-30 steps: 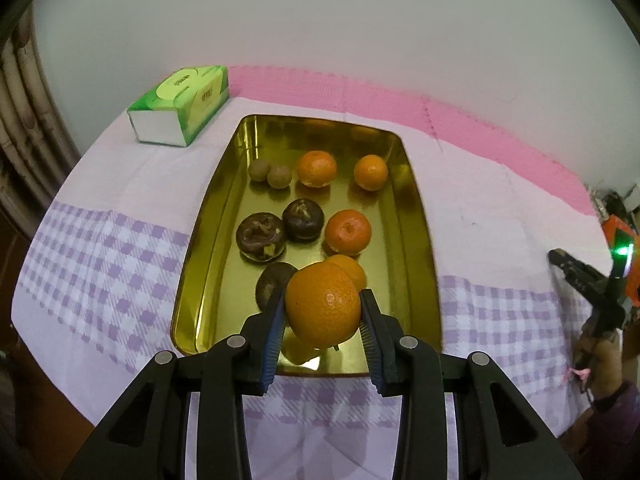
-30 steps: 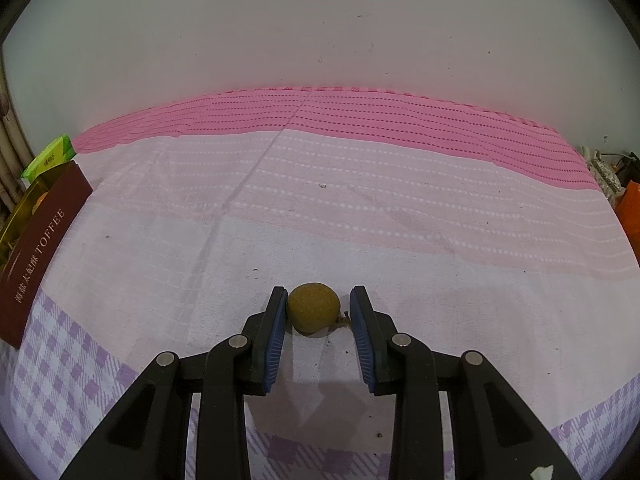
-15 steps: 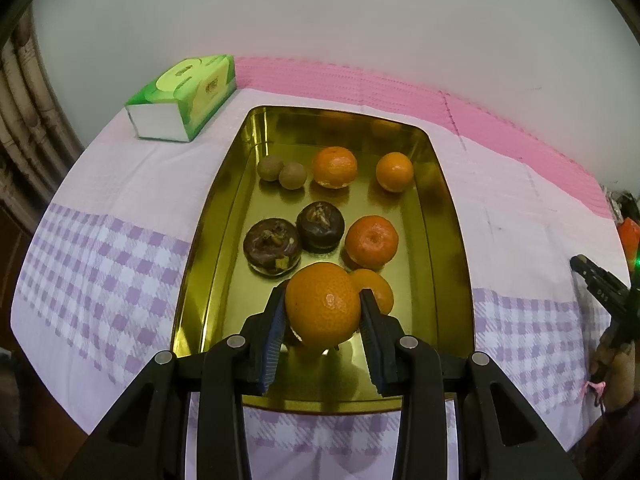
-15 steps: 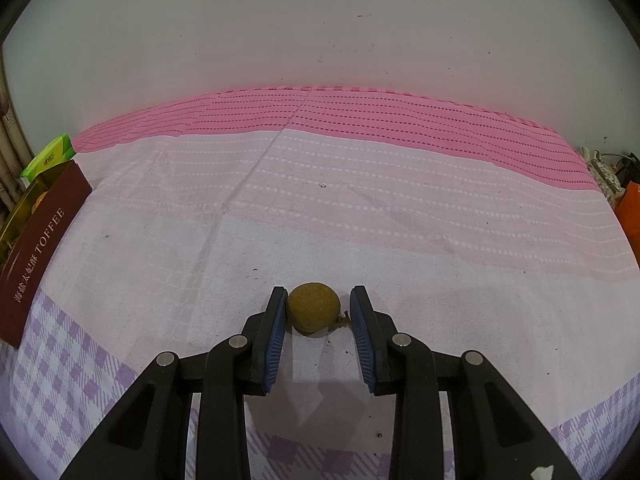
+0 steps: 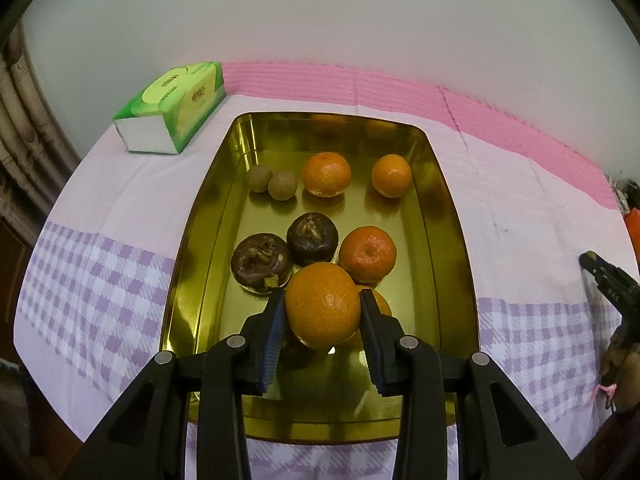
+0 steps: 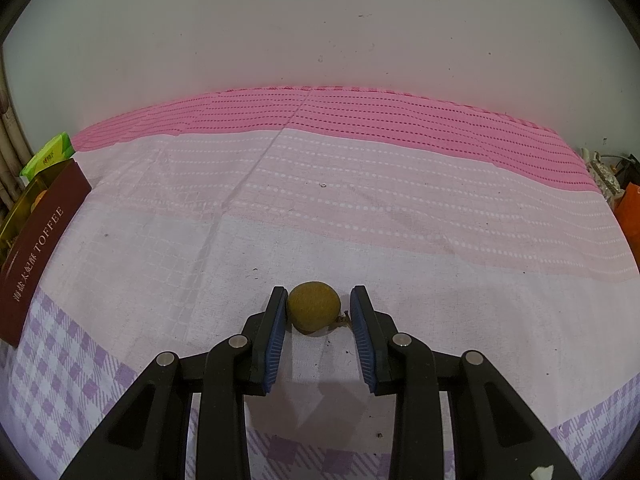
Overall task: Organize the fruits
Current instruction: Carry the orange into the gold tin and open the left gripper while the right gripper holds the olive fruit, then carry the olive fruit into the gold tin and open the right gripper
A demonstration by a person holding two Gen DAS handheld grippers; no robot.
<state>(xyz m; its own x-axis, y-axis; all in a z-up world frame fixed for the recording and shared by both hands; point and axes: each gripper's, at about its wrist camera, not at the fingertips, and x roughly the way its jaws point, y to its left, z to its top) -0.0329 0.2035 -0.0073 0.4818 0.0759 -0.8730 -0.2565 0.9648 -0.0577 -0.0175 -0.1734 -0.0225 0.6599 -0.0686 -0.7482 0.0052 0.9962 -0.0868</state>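
Mandarin (image 5: 323,305) clamped in L gripper (image 5: 323,312), pads on its sides, hanging over near end of gold tray (image 5: 448,216) w/ other oranges, 2 dark fruits, 2 small brown ones. Looks light, soft rind, rolls; grip at widest girth, gently. R gripper (image 6: 319,312) slack around small brown fruit (image 6: 314,306) on cloth (image 6: 360,220); L pad touching, R pad clear.

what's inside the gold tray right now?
The tray holds four oranges, two dark round fruits and two small brown fruits. The orange held in the left gripper covers part of one orange and whatever lies under it.
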